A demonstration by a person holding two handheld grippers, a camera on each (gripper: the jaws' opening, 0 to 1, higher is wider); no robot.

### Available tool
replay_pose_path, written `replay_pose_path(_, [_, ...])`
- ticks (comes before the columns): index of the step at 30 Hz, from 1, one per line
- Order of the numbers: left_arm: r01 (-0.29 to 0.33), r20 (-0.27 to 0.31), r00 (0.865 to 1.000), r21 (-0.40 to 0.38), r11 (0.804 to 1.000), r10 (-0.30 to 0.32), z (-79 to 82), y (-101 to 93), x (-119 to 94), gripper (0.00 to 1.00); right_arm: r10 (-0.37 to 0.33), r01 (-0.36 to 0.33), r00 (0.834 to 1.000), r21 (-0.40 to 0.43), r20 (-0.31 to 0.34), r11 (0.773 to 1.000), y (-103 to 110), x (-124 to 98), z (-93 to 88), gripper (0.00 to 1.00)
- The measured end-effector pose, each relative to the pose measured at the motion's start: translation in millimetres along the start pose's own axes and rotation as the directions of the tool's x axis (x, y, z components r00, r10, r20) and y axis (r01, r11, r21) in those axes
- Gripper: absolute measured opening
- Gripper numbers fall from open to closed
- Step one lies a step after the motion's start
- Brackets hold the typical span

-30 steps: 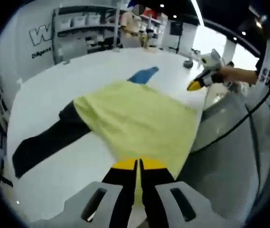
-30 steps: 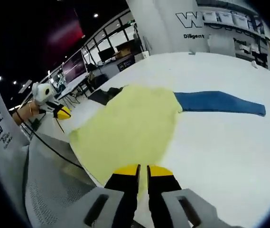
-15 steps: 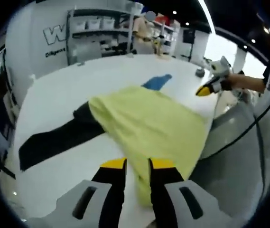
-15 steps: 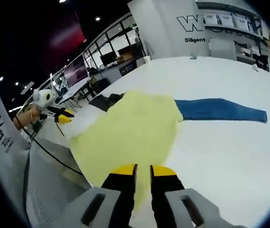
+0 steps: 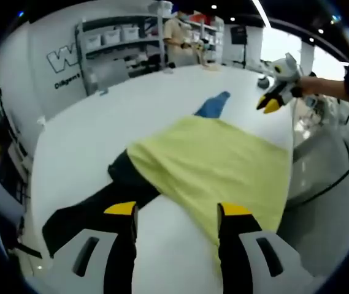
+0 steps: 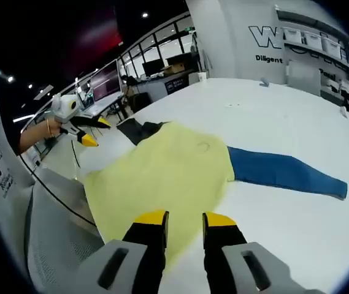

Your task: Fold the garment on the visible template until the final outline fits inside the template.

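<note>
In the left gripper view, the left gripper (image 5: 179, 211) hangs over the near edge of a white table (image 5: 94, 122) with its yellow-tipped jaws spread wide and nothing between them. A yellow garment (image 5: 214, 165) lies flat on the table by its right edge, its near hem reaching past the right jaw and its long axis running from that hem away toward the far side of the table. From under the garment's left side a black garment (image 5: 97, 205) stretches toward the near left corner, and from under its far end a blue garment (image 5: 214, 105) points toward the far edge. The right gripper (image 5: 271, 101), held in a hand (image 5: 309, 86), hovers off the table's right edge, apart from the yellow cloth; whether its jaws are parted cannot be told here. Shelves (image 5: 116, 43) against the far wall hold pale bins whose contents cannot be made out. In the right gripper view, the right gripper (image 6: 183, 218) has its jaws narrowly parted and empty, above the yellow garment (image 6: 162, 177) near the table's near edge. The blue garment (image 6: 284, 173) runs out from under the yellow one toward the right, lying lengthwise across the white table (image 6: 272, 116), and the black garment (image 6: 136, 128) shows at the yellow one's far end. The left gripper (image 6: 82, 125) hovers beyond the left edge of the table.
</note>
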State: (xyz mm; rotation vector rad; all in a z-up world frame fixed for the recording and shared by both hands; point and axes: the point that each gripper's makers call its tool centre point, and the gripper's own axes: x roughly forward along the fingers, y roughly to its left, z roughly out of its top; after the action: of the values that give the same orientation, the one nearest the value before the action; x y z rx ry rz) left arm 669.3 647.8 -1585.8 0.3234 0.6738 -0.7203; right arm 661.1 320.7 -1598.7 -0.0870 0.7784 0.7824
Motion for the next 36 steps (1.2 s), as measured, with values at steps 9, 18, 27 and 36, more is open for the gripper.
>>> replay_pose_path(9, [-0.047,0.021,0.999,0.035,0.998,0.046,36.8,41.8,25,0.43,-0.020,0.016,0.999,-0.097,-0.031,0.995,-32,4,28.8,0.13])
replay_pose_path(18, [-0.025,0.006,1.000,0.019,1.000,0.025,42.1,75.4,55,0.48,-0.043,0.021,0.993,-0.200,-0.107,0.979,-56,24,45.6,0.19])
replay_pose_path(27, [-0.001,-0.021,1.000,-0.034,0.999,0.000,29.3,94.6,76,0.54,-0.111,0.047,0.978,-0.332,-0.178,0.942,-96,55,50.0,0.30])
replay_pose_path(36, [0.011,-0.023,1.000,-0.091,0.996,-0.013,28.3,98.8,98,0.48,-0.065,0.009,0.984,-0.316,-0.168,0.949,-110,85,73.7,0.31])
